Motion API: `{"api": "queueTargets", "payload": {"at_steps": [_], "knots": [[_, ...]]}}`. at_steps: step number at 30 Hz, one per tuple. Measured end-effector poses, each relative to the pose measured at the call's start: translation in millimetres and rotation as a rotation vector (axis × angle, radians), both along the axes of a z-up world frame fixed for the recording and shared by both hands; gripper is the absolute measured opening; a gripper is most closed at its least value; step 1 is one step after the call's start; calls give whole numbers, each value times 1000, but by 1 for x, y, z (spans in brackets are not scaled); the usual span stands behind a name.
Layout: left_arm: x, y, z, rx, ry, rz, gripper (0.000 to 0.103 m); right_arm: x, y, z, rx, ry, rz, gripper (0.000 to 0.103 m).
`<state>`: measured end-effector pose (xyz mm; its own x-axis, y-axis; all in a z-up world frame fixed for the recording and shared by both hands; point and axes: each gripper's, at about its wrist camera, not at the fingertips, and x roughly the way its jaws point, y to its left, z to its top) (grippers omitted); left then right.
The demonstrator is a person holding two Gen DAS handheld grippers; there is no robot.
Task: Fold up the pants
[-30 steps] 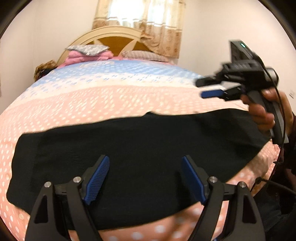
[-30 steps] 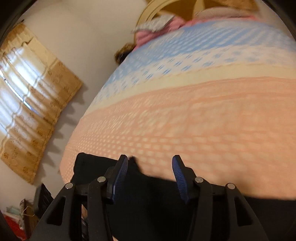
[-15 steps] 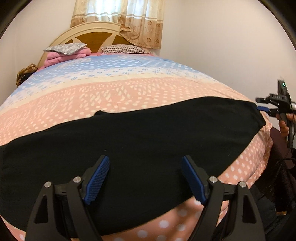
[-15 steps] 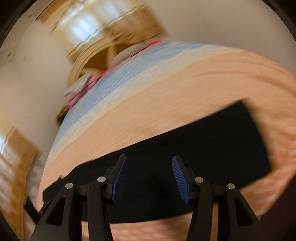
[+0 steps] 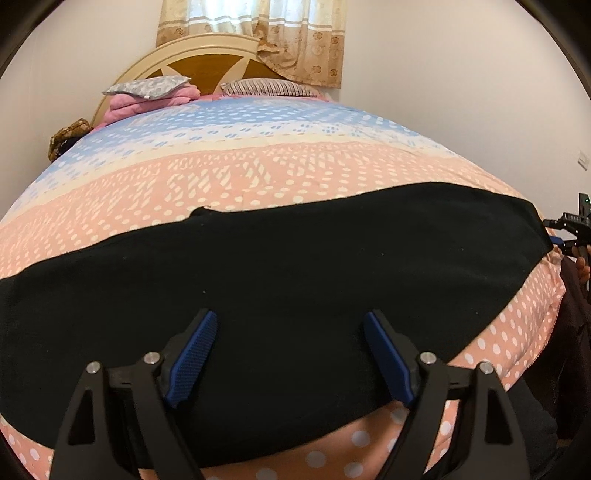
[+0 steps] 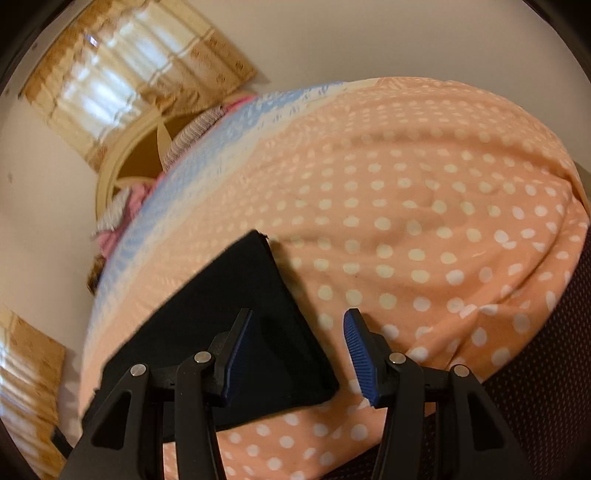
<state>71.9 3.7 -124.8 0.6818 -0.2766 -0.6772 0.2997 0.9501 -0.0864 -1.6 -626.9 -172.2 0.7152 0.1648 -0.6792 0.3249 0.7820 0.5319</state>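
Observation:
Black pants [image 5: 295,258] lie flat in a long band across the near part of the bed. My left gripper [image 5: 290,317] hovers over their middle near the front edge; its jaws are opening and hold nothing, the cloth lying beneath them. In the right wrist view the pants' end [image 6: 240,295] shows as a squared black flap. My right gripper [image 6: 298,315] hangs just above that end's edge, open, with nothing between the pads. The left wrist view shows the right gripper [image 5: 569,229] at the far right, past the tip of the pants.
The bed has a pink dotted cover [image 5: 258,173] with a blue band further back. Pillows [image 5: 147,88] and a headboard [image 5: 207,55] are at the far end, a curtain [image 5: 258,29] above. A hand [image 5: 583,266] and a dark mesh surface [image 6: 535,369] lie off the bed's right corner.
The right gripper swept from above the pants to their far right end and rolled. The left gripper shifted sideways along the pants, then stayed.

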Motion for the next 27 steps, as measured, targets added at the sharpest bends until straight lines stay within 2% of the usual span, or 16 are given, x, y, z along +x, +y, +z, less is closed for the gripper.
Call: {"api": "queueTargets", "payload": {"at_steps": [4, 6, 10, 13, 18, 20, 24, 27], "knots": [[0, -5, 0, 26, 1, 13, 87, 15, 5, -8, 62, -10, 72, 52], [0, -3, 1, 15, 5, 21, 87, 15, 7, -11, 42, -20, 91, 52], [-1, 5, 8, 0, -17, 64, 87, 13, -1, -12, 67, -44, 69, 52], [4, 10, 7, 0, -1, 92, 87, 13, -4, -14, 74, -59, 73, 52], [5, 11, 1, -2, 11, 98, 87, 17, 10, -15, 126, -72, 197, 52], [6, 10, 1, 3, 12, 96, 87, 17, 10, -16, 111, -75, 182, 51], [7, 13, 1, -9, 15, 96, 87, 12, -7, -23, 194, -108, 138, 44], [7, 14, 0, -5, 16, 97, 87, 14, -7, -26, 207, -113, 140, 43]]}}
